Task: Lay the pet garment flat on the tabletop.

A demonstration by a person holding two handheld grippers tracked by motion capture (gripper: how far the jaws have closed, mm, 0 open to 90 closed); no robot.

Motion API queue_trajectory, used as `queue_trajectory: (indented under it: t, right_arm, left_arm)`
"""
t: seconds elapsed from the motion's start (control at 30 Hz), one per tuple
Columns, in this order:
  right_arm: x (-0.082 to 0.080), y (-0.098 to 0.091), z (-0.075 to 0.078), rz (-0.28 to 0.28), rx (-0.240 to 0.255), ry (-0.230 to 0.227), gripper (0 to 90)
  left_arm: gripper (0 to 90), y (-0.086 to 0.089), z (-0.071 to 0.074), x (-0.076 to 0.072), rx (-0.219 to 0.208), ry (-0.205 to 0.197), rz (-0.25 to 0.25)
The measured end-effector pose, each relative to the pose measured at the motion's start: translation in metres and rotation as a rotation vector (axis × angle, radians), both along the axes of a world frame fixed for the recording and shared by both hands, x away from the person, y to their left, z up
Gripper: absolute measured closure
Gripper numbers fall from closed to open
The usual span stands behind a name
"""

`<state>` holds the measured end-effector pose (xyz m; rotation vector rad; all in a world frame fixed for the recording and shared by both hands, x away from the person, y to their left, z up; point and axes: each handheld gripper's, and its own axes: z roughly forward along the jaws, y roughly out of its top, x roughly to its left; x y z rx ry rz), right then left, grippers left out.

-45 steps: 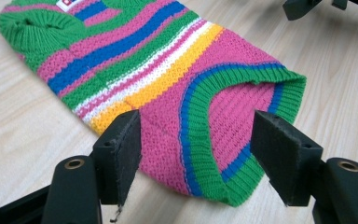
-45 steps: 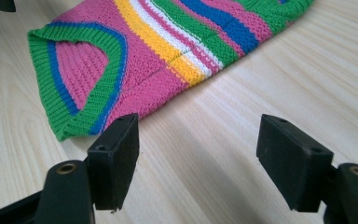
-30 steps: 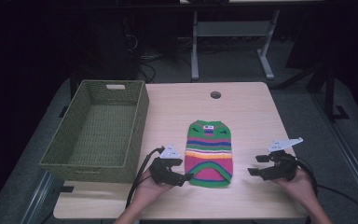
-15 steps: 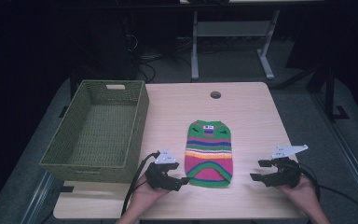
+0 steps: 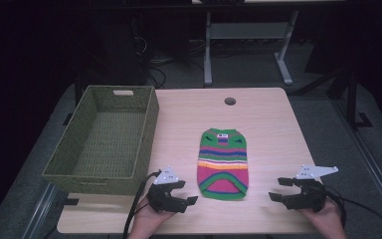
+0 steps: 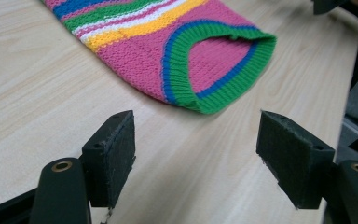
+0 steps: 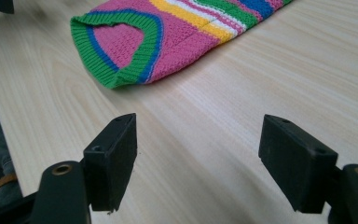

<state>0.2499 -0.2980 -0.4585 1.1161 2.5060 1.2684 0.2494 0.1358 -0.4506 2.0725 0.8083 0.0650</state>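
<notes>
Knitted striped sweater (image 5: 223, 164), small unreadable neck label (image 5: 222, 135).

Bare table (image 5: 273, 134) lies open around the striped sweater (image 5: 223, 163); the wicker basket (image 5: 104, 142) walls off the left side.

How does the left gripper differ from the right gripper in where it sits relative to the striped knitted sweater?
The left gripper sits close beside the hem of the striped knitted sweater, on the side of the green woven basket; the right gripper sits farther from that hem, towards the table's other edge. The left gripper points right at the hem; the right gripper points left at it. Both have open jaws with nothing between them.
</notes>
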Motion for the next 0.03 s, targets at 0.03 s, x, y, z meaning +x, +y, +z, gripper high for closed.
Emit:
queue_trajectory:
  t: [0.03]
  right_arm:
    - [-0.0026,-0.0003,0.0005,-0.004,-0.002,-0.002,27.3]
  left_arm:
    - [27.7,0.0008,0.0008,-0.0007,0.001,-0.007,-0.003]
